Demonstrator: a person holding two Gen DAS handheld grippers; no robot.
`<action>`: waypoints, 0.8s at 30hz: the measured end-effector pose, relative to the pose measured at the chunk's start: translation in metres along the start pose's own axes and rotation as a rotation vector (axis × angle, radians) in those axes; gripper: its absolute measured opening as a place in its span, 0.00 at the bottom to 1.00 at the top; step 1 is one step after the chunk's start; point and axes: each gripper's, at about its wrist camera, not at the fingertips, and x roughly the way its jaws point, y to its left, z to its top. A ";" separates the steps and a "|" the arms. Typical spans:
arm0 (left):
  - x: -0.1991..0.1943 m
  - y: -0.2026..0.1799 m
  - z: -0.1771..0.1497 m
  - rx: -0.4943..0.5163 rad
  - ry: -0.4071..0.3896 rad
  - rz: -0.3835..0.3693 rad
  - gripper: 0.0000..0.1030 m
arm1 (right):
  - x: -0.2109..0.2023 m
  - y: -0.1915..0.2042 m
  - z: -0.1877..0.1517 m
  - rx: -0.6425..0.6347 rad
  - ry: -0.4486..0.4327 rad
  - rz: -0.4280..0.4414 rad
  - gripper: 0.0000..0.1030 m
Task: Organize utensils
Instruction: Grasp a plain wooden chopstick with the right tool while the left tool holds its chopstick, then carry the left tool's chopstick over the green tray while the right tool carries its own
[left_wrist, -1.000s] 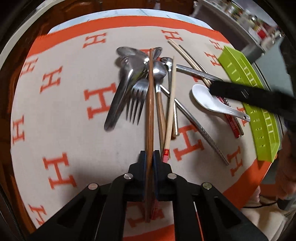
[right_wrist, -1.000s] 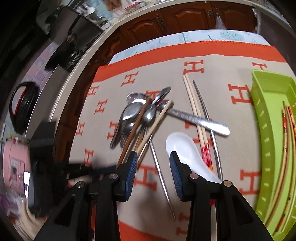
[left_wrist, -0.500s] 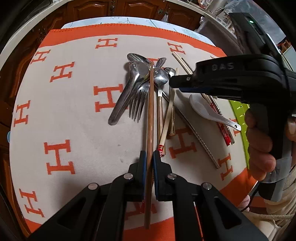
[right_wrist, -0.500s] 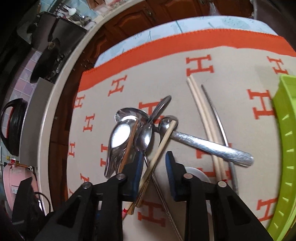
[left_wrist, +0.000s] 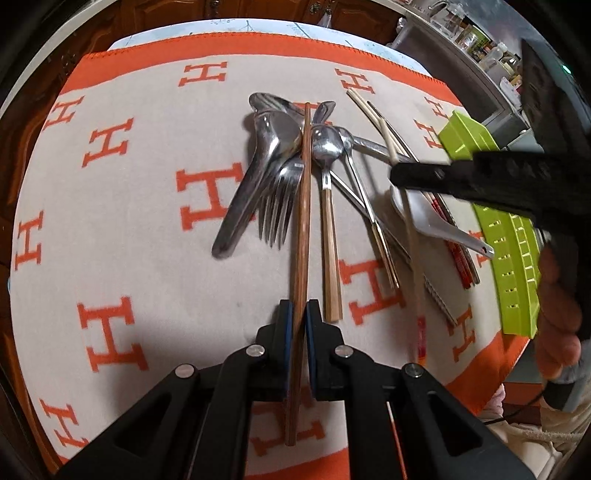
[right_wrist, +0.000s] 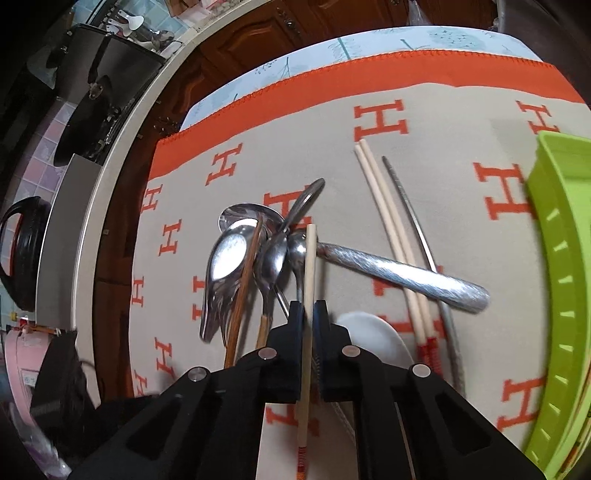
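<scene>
Between the blue pads of the left gripper (left_wrist: 299, 314) runs a brown wooden chopstick (left_wrist: 301, 206), pinched near its thick end, its thin end reaching up across the heap of metal spoons (left_wrist: 277, 133) and the fork (left_wrist: 279, 206) on the cloth. Beside it, the right gripper (right_wrist: 308, 314) has just been closing, and its jaws now pinch a pale chopstick (right_wrist: 309, 266) with a red-banded end, which stands nearly upright in the right wrist view with its plain tip beside the spoon bowls. Just right of that grip lies a white ceramic spoon (right_wrist: 373, 332), partly hidden by the gripper, and further right two more pale chopsticks (right_wrist: 391, 236) lie side by side under a broad steel handle (right_wrist: 406, 275). All of it rests on a beige cloth (left_wrist: 147, 258) with orange H marks, and a green tray (right_wrist: 561, 280) sits at the right edge.
</scene>
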 end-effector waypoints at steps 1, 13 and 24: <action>0.001 -0.001 0.003 0.004 0.004 0.004 0.05 | -0.002 -0.002 -0.002 0.000 0.004 0.003 0.05; 0.011 -0.018 0.031 0.054 0.019 0.093 0.05 | -0.022 -0.021 -0.024 0.012 -0.001 0.033 0.05; -0.036 -0.029 0.013 -0.021 -0.056 -0.054 0.04 | -0.094 -0.039 -0.037 0.028 -0.090 0.127 0.05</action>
